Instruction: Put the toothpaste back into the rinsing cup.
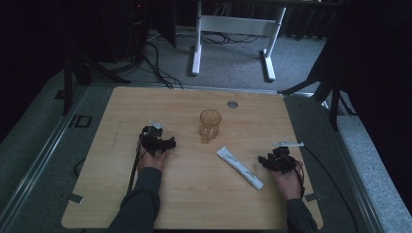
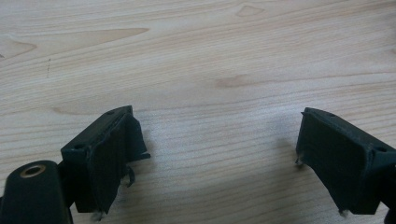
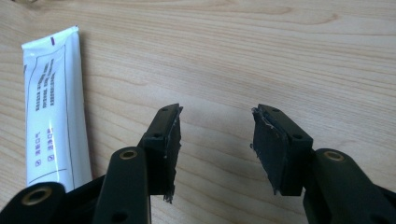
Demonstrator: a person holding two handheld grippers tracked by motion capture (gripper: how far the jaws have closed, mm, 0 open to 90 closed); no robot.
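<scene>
Left gripper (image 2: 217, 154) jaws wide apart over bare table (image 2: 196, 56), right gripper (image 3: 215, 140) jaws apart beside white tube (image 3: 53, 102), amber glass (image 1: 210, 125) between them

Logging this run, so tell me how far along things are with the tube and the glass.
Nothing looks done: the white tube lies flat on the table, apart from the upright amber glass. Nothing in hand: left gripper and right gripper are open over bare wood. Any handling remains.

Black hand-held gripper (image 1: 156, 139), frayed pads (image 3: 266, 144), grey sleeves (image 1: 141, 204).
</scene>
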